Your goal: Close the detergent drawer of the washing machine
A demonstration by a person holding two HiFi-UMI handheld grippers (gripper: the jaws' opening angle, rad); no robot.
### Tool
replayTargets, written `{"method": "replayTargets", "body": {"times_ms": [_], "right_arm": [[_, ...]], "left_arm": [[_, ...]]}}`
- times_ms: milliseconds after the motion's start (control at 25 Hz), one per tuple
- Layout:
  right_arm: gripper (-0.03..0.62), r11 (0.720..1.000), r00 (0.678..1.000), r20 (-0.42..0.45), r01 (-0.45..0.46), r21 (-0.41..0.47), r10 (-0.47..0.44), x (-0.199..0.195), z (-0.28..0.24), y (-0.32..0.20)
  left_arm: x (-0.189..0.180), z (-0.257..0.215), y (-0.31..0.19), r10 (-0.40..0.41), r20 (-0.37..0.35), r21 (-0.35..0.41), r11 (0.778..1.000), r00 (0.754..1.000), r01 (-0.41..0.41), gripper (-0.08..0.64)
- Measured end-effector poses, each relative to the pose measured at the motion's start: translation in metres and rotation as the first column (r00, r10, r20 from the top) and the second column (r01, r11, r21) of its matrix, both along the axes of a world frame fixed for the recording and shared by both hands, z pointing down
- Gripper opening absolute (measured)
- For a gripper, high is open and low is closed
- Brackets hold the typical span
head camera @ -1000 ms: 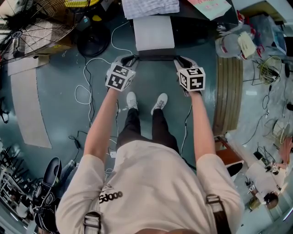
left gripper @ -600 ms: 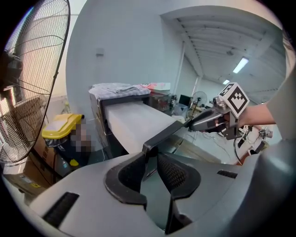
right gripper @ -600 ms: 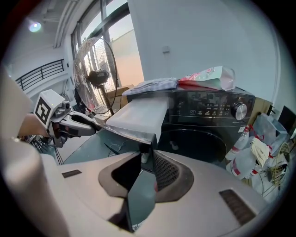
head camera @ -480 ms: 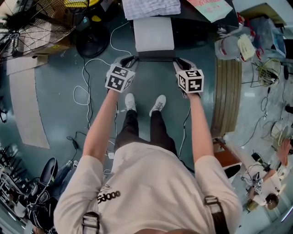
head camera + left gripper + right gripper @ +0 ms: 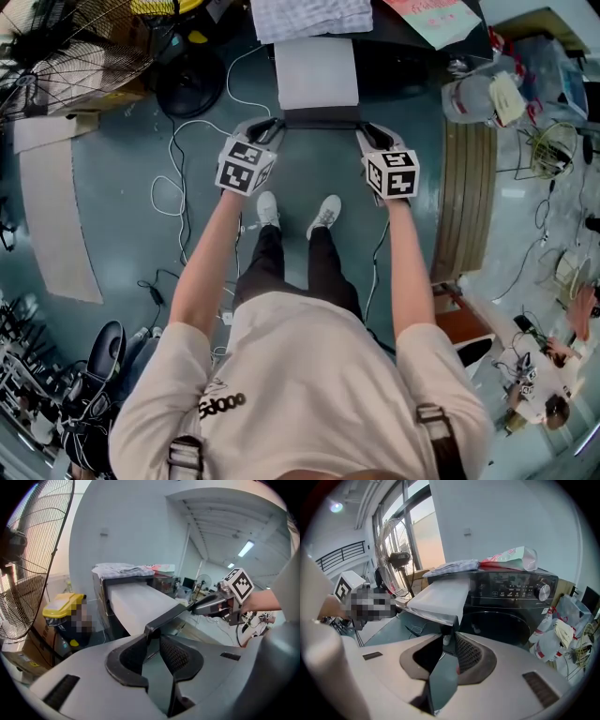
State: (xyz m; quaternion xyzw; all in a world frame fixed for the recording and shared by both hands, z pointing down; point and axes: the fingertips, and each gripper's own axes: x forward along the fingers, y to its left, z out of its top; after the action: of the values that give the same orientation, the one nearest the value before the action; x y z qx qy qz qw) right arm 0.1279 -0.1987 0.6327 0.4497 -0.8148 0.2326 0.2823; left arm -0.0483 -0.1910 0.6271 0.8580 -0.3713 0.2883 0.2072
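Head view showed the detergent drawer (image 5: 316,73) pulled far out of the washing machine (image 5: 511,606). Left gripper (image 5: 269,126) fingers, only a little apart, pinched the drawer's left front corner. Right gripper (image 5: 366,129) fingers pinched its right corner.

Daylight floods through the windows (image 5: 424,527) beyond my right tongs (image 5: 449,639) and blows them out; a ceiling strip light (image 5: 245,549) glares past my left tongs (image 5: 154,639). All 3 pictures bow at the edges, with black corners in the 2 gripper views.
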Motion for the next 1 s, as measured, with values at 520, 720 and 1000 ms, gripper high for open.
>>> {"method": "replayTargets", "body": {"times_ms": [520,720,1000], "right_arm": [[0.078,1.000,0.999,-0.033,0.005,-0.009,-0.005,0.000,-0.001,-0.003],[0.078,1.000,1.000,-0.027,0.010,-0.007,-0.010,0.000,0.000,-0.007],[0.077,0.998,1.000,0.025,-0.010,0.057,0.008,-0.004,-0.014,-0.030]], "left_arm": [[0.000,-0.001,-0.003,-0.015,-0.031,-0.003,1.000,0.999,0.015,0.092],[0.001,0.001,-0.007,-0.018,-0.030,-0.002,1.000,0.999,0.018,0.092],[-0.006,-0.010,-0.032,-0.099,-0.056,0.002,0.995,0.994,0.099,0.092]]}}
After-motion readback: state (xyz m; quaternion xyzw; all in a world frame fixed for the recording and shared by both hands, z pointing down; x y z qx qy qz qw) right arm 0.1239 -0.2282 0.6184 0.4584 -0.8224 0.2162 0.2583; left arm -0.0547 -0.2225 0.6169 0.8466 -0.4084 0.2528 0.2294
